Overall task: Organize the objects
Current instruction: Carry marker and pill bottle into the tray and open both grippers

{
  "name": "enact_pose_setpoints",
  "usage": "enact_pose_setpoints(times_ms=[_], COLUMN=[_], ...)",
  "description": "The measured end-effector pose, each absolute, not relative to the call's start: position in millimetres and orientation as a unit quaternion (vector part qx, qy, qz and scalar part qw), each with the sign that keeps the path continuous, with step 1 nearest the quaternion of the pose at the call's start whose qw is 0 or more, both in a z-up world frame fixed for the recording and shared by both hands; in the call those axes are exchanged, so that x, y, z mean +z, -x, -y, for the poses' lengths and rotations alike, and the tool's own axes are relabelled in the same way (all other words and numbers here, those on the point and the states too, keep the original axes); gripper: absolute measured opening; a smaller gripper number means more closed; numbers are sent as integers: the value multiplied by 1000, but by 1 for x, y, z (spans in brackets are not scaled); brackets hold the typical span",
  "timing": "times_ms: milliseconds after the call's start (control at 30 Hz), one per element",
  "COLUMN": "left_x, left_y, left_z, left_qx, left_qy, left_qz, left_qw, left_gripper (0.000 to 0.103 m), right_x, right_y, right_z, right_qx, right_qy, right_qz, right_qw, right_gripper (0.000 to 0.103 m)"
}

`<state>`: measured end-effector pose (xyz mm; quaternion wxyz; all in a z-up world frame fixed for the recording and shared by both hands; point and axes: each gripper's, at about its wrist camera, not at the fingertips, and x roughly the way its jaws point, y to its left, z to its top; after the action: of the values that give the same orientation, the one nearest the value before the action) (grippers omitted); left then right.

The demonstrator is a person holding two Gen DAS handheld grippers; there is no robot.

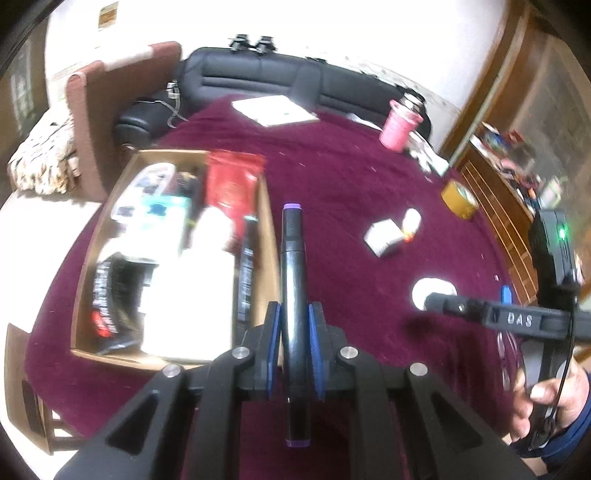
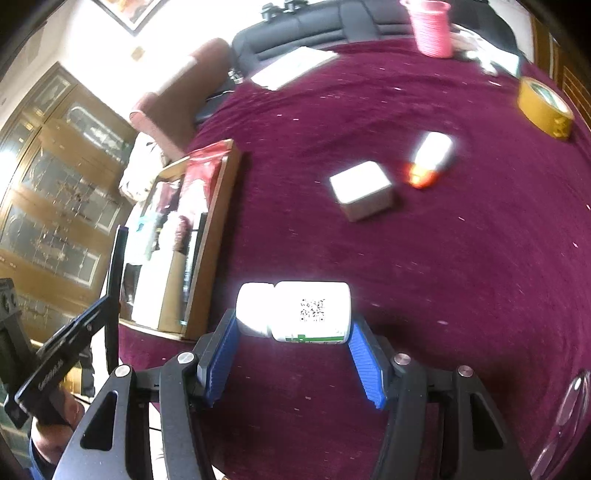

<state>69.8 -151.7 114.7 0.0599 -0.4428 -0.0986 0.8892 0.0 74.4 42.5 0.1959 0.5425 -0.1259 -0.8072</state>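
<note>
My left gripper (image 1: pixel 294 314) is shut on a black marker with purple ends (image 1: pixel 291 277), which points forward over the right wall of a cardboard box (image 1: pixel 271 236) full of packets and bottles. In the right wrist view, my right gripper (image 2: pixel 293 328) is shut on a white bottle (image 2: pixel 295 310) lying sideways, its blue pads (image 2: pixel 360 350) pressing on the cap and the base, just above the maroon cloth. The left gripper (image 2: pixel 107 306) and its marker (image 2: pixel 118 266) show at that view's left edge, beside the box (image 2: pixel 218 206). The right gripper (image 1: pixel 434 301) shows at the left wrist view's right side.
On the maroon cloth (image 2: pixel 443 277) lie a small white box (image 2: pixel 362 190), a white tube with an orange end (image 2: pixel 432 151), a yellow tape roll (image 2: pixel 543 107), a pink cup (image 2: pixel 432 26) and white papers (image 2: pixel 295 68). A black sofa (image 1: pixel 258 74) stands behind.
</note>
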Motion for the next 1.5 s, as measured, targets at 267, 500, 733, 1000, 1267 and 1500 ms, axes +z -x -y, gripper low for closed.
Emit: enact_pose_setpoints(times_ms=[267, 500, 733, 1000, 1267, 1500], left_x=[115, 101, 82, 62, 54, 54], left_y=[-62, -56, -44, -32, -19, -12], left_z=[206, 235, 253, 269, 272, 270], left_qx=[890, 887, 880, 870, 870, 870], left_qy=[435, 437, 449, 469, 473, 473], left_qz=[134, 151, 155, 149, 141, 140], left_qw=[14, -6, -12, -6, 7, 16], left_gripper=[15, 15, 15, 15, 15, 15], right_x=[63, 80, 79, 56, 38, 31], right_y=[20, 50, 92, 143, 175, 178], right_z=[-25, 29, 91, 153, 190, 201], right_qx=[-806, -803, -798, -798, -809, -802], right_qy=[-536, -532, -534, -534, -527, -537], right_qz=[100, 73, 46, 45, 27, -3], right_qw=[231, 258, 275, 274, 259, 264], right_gripper=[64, 64, 64, 64, 64, 65])
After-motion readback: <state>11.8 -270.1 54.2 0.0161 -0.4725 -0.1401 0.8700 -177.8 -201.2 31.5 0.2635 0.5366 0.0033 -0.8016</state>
